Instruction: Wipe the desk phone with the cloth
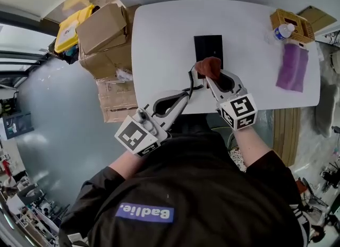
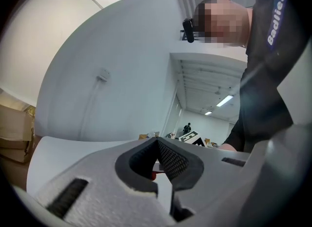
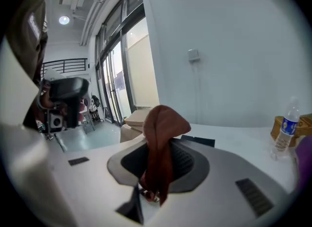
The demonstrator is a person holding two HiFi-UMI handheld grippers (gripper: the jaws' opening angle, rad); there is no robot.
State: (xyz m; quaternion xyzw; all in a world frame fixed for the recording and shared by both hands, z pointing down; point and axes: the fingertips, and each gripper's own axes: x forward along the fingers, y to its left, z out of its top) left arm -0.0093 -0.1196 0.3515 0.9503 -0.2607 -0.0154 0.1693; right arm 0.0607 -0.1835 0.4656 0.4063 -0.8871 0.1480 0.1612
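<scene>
**Head view:** white table point(image 1: 159, 44). Black desk phone point(image 1: 208, 48) lies flat near centre, coiled cord point(image 1: 191, 78) runs off its near-left corner. R gripper point(image 1: 209, 78) pinches red-brown cloth point(image 1: 210, 66), bunched at phone's near edge; contact w/ phone can't tell. L gripper point(image 1: 186, 96) tips just beside cord. Purple cloth point(image 1: 292, 66) and basket point(image 1: 292, 23) w/ bottle point(image 1: 283, 31) at far right. Cardboard boxes point(image 1: 106, 39) off table's left.

**Left gripper view:** jaws pressed together at tips, nothing clearly btwn them.

**Right gripper view:** jaws clamped on cloth, which sticks up past tips. Phone shows as dark strip behind.
</scene>
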